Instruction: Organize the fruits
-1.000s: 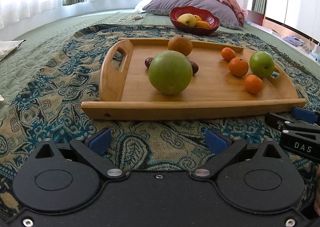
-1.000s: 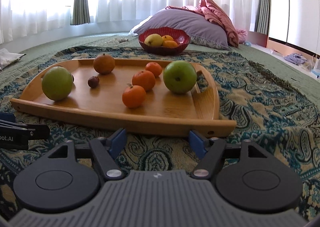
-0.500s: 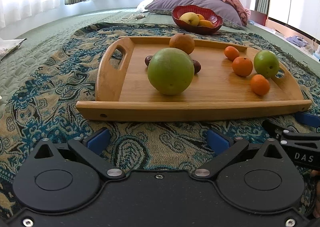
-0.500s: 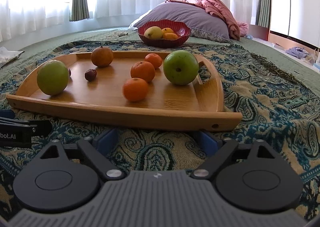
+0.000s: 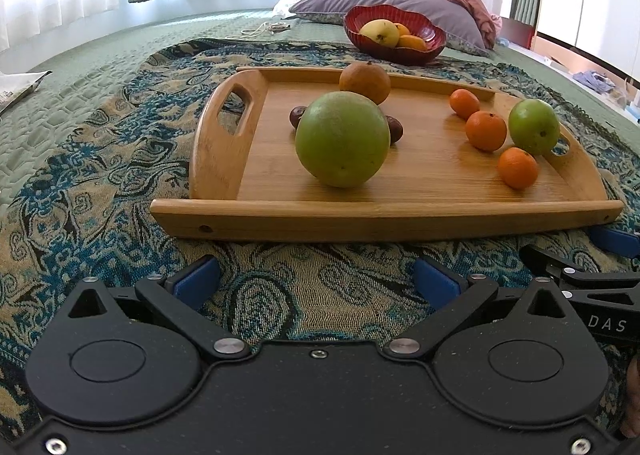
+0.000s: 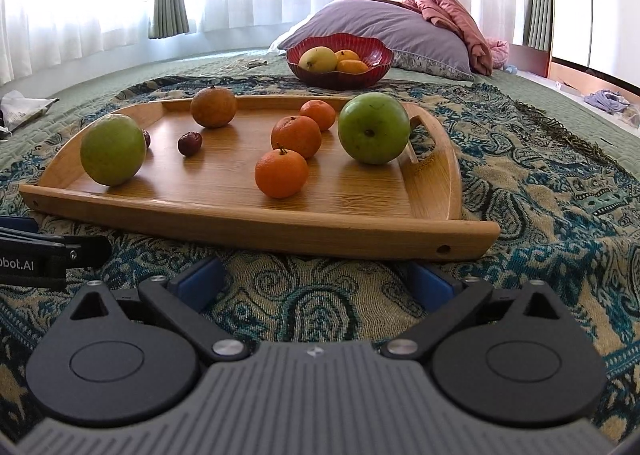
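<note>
A wooden tray (image 5: 384, 215) lies on a patterned throw just past both grippers. On it sit a large green fruit (image 5: 342, 139), a green apple (image 6: 374, 128), three tangerines (image 6: 281, 173), a brownish orange (image 5: 365, 82) and two dark dates (image 6: 190, 143). Behind it a red bowl (image 6: 340, 75) holds a yellow fruit and oranges. My left gripper (image 5: 316, 279) stands open over the throw, near the tray's front rim, with nothing between its fingers. My right gripper (image 6: 316, 279) hovers beside it; its jaws are opening wide and are empty.
The patterned throw (image 6: 540, 183) covers a green quilted bed (image 5: 100, 51). Purple and pink pillows (image 6: 384, 23) lie behind the bowl. A paper packet (image 5: 16, 91) lies at the far left and a white cable (image 5: 268, 27) at the back.
The right gripper's fingers have spread much wider apart. The left gripper's fingers stay as they were. The tray sits slightly nearer in both views.
</note>
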Demonstrator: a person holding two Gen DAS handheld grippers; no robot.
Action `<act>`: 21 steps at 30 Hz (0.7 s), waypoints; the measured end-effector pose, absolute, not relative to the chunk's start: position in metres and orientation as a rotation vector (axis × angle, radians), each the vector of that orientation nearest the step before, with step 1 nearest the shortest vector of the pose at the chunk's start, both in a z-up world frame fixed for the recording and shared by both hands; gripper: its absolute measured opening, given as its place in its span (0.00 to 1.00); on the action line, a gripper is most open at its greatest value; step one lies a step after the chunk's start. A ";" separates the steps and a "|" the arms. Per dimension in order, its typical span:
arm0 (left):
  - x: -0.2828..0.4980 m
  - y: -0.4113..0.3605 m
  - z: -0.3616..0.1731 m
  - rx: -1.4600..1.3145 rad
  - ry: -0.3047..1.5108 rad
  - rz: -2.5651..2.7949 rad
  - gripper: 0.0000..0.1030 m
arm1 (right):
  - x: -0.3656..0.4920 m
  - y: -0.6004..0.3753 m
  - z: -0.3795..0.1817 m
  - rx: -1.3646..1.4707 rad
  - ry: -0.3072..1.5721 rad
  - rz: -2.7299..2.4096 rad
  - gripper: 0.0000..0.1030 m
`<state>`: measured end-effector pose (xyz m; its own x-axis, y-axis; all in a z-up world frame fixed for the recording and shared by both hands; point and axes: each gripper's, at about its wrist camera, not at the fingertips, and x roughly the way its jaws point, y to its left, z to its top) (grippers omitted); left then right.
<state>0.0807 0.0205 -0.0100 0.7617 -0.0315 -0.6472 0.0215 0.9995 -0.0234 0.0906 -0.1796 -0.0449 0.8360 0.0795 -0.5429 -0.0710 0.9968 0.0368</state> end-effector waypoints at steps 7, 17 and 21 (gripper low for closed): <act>0.081 0.021 -0.010 -0.013 0.704 -0.027 1.00 | 0.090 -0.180 -0.045 0.018 0.575 0.083 1.00; 0.081 0.019 -0.012 -0.003 0.714 -0.020 1.00 | 0.089 -0.180 -0.045 0.013 0.567 0.081 1.00; 0.082 0.018 -0.012 0.004 0.717 -0.017 1.00 | 0.089 -0.180 -0.045 0.009 0.565 0.079 1.00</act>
<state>0.0819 0.0177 -0.0122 0.7535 -0.0143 -0.6573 0.0168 0.9999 -0.0026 0.0890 -0.1798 -0.0451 0.8418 0.0776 -0.5342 -0.0726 0.9969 0.0303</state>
